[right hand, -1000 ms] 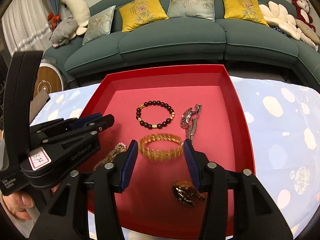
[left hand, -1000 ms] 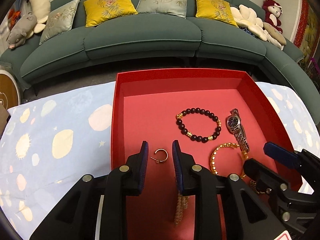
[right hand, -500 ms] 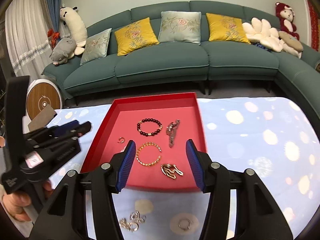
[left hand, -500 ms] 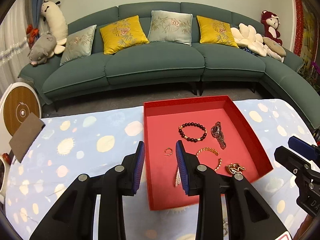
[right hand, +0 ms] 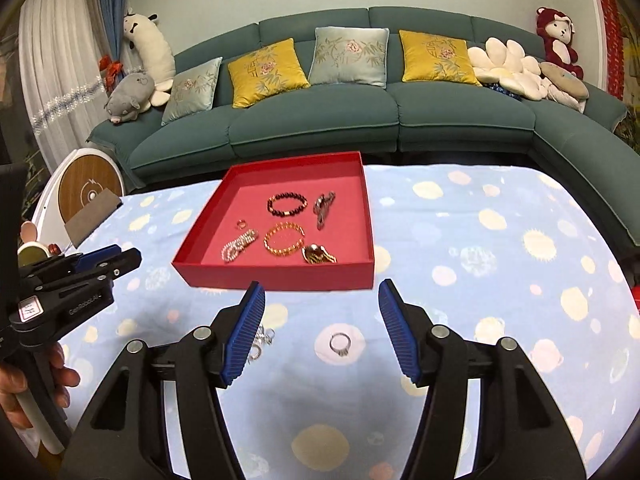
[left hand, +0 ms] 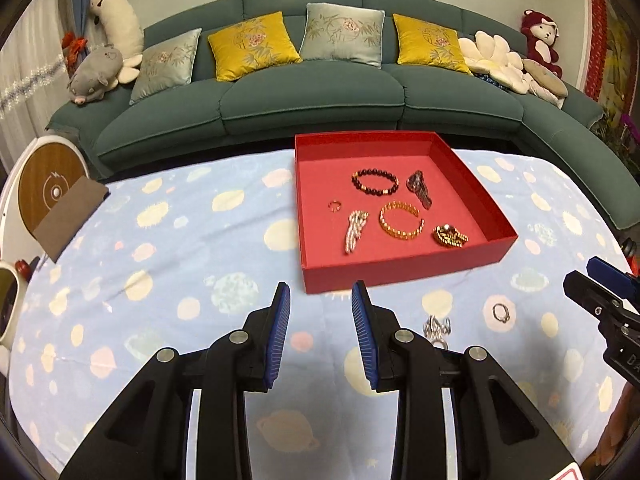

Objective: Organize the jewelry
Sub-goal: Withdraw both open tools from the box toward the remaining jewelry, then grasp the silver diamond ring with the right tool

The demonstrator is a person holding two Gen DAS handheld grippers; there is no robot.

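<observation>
The ring (right hand: 340, 344) lying on the tablecloth (right hand: 480, 280), near the red tray (right hand: 280, 278), is being targeted. The right gripper (right hand: 322, 334) is being opened, empty, above it; the left gripper (left hand: 320, 336) is being held part-open, empty. Lowering over the ring is judged next.

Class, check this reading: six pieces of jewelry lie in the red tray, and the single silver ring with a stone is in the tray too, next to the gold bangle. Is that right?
Not quite. The silver ring is not in the red tray; it lies on the patterned cloth in front of it, as the right wrist view shows. The gold bangle and five other pieces do lie in the tray.
</observation>
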